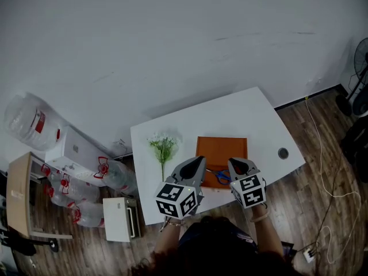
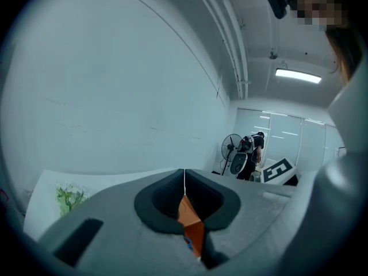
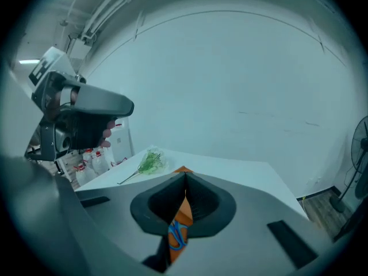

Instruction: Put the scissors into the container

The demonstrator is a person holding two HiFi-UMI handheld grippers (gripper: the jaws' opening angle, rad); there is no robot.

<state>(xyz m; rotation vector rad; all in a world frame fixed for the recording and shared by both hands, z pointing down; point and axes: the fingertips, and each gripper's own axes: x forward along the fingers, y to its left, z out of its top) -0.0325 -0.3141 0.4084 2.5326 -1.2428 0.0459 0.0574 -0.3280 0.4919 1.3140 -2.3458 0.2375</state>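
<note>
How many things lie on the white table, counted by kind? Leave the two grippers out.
container: 1
scissors: 1
flower sprig: 1
Total: 3

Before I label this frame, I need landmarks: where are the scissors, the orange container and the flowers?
scissors [image 1: 223,177]: head view, on the blue handle.
orange container [image 1: 221,149]: head view, on its bare floor beyond the scissors.
flowers [image 1: 164,148]: head view, on the green leaves.
</note>
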